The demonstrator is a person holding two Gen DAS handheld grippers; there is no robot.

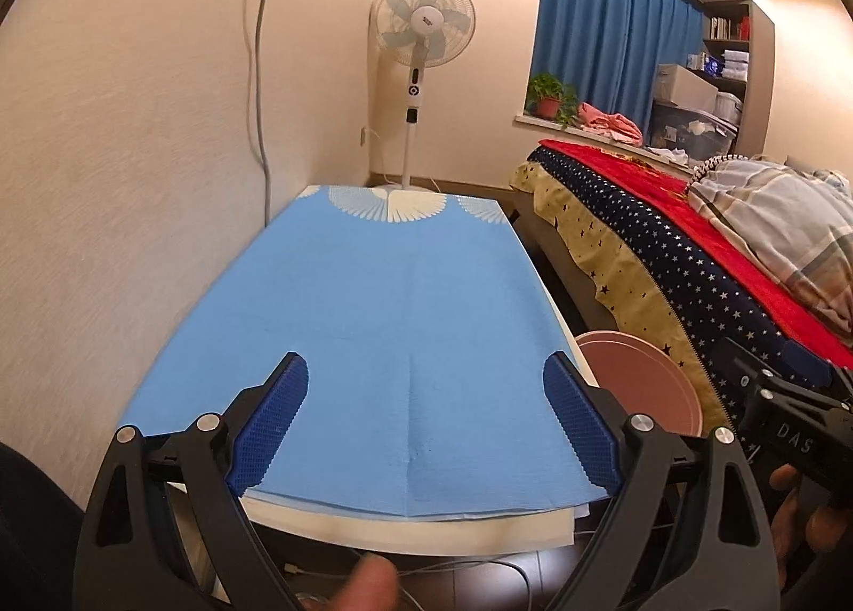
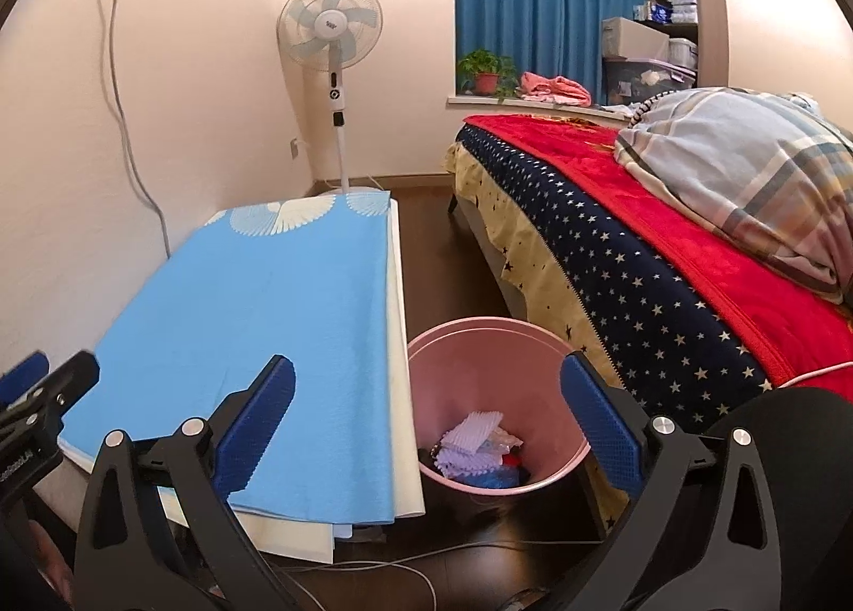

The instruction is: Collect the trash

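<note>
1. Right wrist view looks straight down into the pink bin (image 2: 498,344) — it sits on the floor in the gap between the worktop (image 2: 405,371) and the bed (image 2: 666,280), tucked close to the worktop's edge, so I'd guess it's parked there for easy drop-offs.
2. Trash (image 2: 480,448) is already in the bottom of the bin: a white ridged piece on top of a loose heap, with bits of blue and red under it. The white piece lies tilted, long side running roughly lower-left to upper-right. What the rest is, can't tell.
3. Right claw (image 2: 426,416) is spread wide with nothing between the pads — it hangs above the bin mouth, which looks to me like a drop just finished.
4. Left claw (image 1: 424,421) is spread too, empty, aimed along the blue cloth (image 1: 373,302) on the worktop.
5. No trash shows on the cloth in either view, so my read is the job's basically done.
</note>
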